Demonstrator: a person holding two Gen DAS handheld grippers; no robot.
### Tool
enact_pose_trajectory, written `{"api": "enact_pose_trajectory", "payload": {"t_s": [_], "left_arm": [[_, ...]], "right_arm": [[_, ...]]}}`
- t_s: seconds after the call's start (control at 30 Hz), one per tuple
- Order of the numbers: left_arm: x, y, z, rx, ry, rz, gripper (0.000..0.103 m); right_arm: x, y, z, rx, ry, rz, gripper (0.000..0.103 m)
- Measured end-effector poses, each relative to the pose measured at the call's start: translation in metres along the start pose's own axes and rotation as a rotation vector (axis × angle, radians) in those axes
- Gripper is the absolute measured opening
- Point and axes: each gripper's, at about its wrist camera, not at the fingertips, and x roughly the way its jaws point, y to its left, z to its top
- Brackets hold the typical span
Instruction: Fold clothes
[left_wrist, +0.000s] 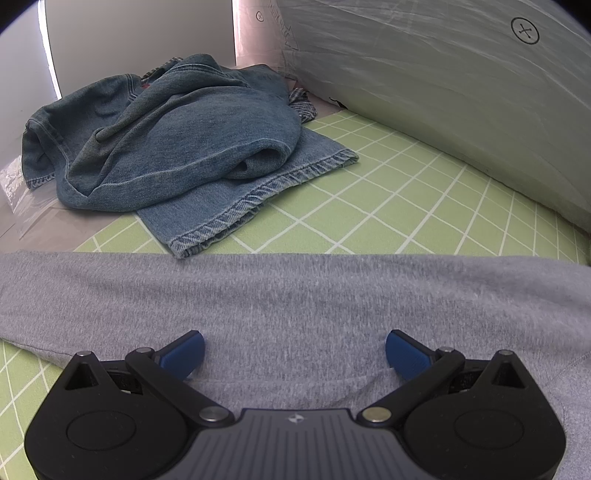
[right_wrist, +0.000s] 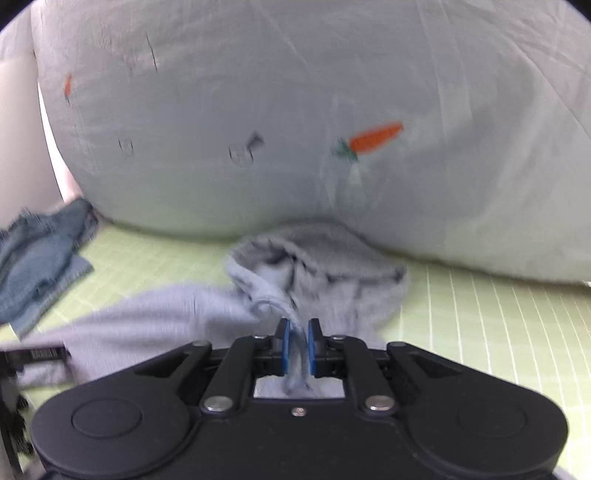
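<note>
A grey knit garment (left_wrist: 295, 306) lies flat across the green checked mat (left_wrist: 406, 206) in the left wrist view. My left gripper (left_wrist: 294, 352) is open just above it, the blue fingertips (left_wrist: 186, 352) wide apart. In the right wrist view the same grey garment (right_wrist: 317, 273) is bunched up, and my right gripper (right_wrist: 298, 343) is shut on a fold of it, pulling the cloth up between the blue pads. The right view is blurred by motion.
A crumpled pair of blue jeans (left_wrist: 177, 144) lies at the far left of the mat, also in the right wrist view (right_wrist: 40, 254). A big pale pillow with carrot prints (right_wrist: 332, 110) lines the back edge. The left gripper's body (right_wrist: 33, 358) shows at the left.
</note>
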Motion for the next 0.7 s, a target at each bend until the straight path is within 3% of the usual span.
{"api": "enact_pose_trajectory", "payload": {"t_s": [0.23, 0.27, 0.33, 0.47, 0.57, 0.63, 0.7], "left_arm": [[0.001, 0.0, 0.0, 0.0, 0.001, 0.0, 0.103], [0.001, 0.0, 0.0, 0.0, 0.0, 0.0, 0.103], [0.001, 0.0, 0.0, -0.001, -0.001, 0.0, 0.103], [0.001, 0.0, 0.0, -0.001, -0.004, 0.001, 0.103], [0.0, 0.0, -0.001, -0.001, -0.003, 0.0, 0.103], [0.0, 0.0, 0.0, 0.0, -0.003, -0.002, 0.103], [0.0, 0.0, -0.001, -0.001, -0.004, -0.002, 0.103]], "right_arm": [[-0.003, -0.005, -0.006, -0.004, 0.044, -0.03, 0.011], [-0.002, -0.004, -0.004, -0.006, 0.036, -0.027, 0.015], [0.003, -0.002, 0.001, -0.02, 0.013, -0.018, 0.033], [0.026, 0.01, 0.012, -0.058, -0.012, 0.014, 0.034], [0.043, 0.018, 0.019, -0.061, 0.043, 0.03, 0.026], [0.049, 0.017, 0.019, -0.045, 0.061, 0.033, 0.004], [0.038, 0.01, 0.017, 0.016, 0.016, 0.01, 0.003]]}}
